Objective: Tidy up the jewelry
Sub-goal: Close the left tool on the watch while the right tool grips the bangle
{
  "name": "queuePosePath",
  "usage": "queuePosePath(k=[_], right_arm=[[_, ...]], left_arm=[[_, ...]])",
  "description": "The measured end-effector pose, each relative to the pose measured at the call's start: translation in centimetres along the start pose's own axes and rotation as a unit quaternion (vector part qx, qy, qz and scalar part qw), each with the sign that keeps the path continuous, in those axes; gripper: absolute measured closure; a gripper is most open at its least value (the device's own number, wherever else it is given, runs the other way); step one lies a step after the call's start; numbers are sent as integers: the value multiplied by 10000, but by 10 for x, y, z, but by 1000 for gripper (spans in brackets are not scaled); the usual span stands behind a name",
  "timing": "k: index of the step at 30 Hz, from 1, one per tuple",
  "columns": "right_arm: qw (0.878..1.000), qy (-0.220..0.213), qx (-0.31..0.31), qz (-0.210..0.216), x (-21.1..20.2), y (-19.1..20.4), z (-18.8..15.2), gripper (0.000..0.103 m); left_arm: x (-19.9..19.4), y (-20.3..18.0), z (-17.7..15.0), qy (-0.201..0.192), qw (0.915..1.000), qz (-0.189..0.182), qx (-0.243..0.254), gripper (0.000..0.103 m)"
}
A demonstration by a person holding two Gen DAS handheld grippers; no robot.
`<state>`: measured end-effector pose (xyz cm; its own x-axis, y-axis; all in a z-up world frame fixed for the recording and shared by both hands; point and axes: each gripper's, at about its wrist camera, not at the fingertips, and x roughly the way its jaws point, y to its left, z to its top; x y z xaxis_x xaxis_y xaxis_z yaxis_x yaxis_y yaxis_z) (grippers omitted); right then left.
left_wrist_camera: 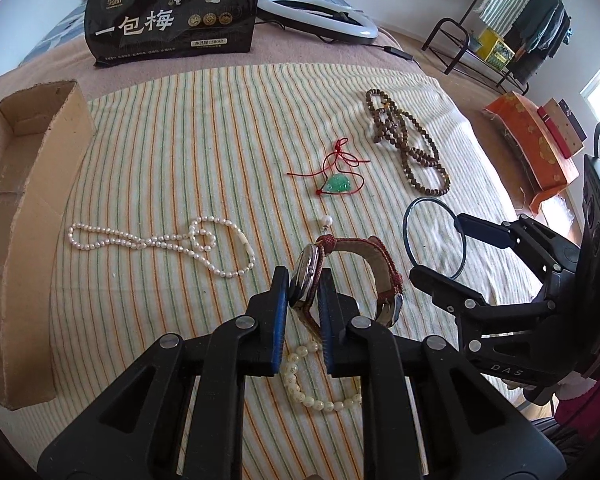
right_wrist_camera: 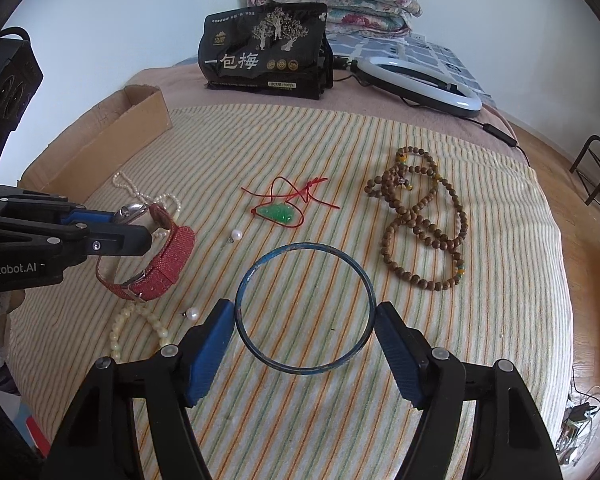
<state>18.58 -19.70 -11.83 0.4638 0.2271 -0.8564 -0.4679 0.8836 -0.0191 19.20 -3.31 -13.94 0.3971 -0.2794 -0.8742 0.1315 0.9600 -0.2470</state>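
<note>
A: We log both hands loaded. The left gripper (left_wrist_camera: 304, 280) has its jaws clenched on the case of the red-strap watch (left_wrist_camera: 342, 276), strap hanging free to one side. The right gripper (right_wrist_camera: 305, 334) has its jaws set wide with the blue bangle (right_wrist_camera: 305, 308) spanned between them, pads pressing its rim on either side.

B: And the destination?

A: We judge it to be the cardboard box (left_wrist_camera: 28, 184) at the far left edge of the striped towel (left_wrist_camera: 180, 140) on the bed. The watch goes first, as the left side is nearer.

B: Cautions?

A: We keep the watch clear of the cream bead bracelet (left_wrist_camera: 308, 380) lying just under it, so the strap does not snag. We hold the bangle level; a thin hoop gripped across its width may pivot or spring out. The pearl necklace (left_wrist_camera: 160, 244), jade pendant (left_wrist_camera: 340, 184) and wooden beads (left_wrist_camera: 408, 144) remain on the towel, untouched.
</note>
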Motion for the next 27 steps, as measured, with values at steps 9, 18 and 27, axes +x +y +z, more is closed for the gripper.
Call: queuePosePath(k=[9,18,27], right_arm=[[9995,-316,78,7,-22,13,24,29],[9980,-617,-53,101,-38,40,51,29],[9960,-800,-279,272,-40,73,79,29]], left_arm=[[-41,16,13,-461,9988,120,-98,90],[-81,48,23,-839,9955,372,-220,90],[-117,92,24,-1134,9904,675,-420,90]])
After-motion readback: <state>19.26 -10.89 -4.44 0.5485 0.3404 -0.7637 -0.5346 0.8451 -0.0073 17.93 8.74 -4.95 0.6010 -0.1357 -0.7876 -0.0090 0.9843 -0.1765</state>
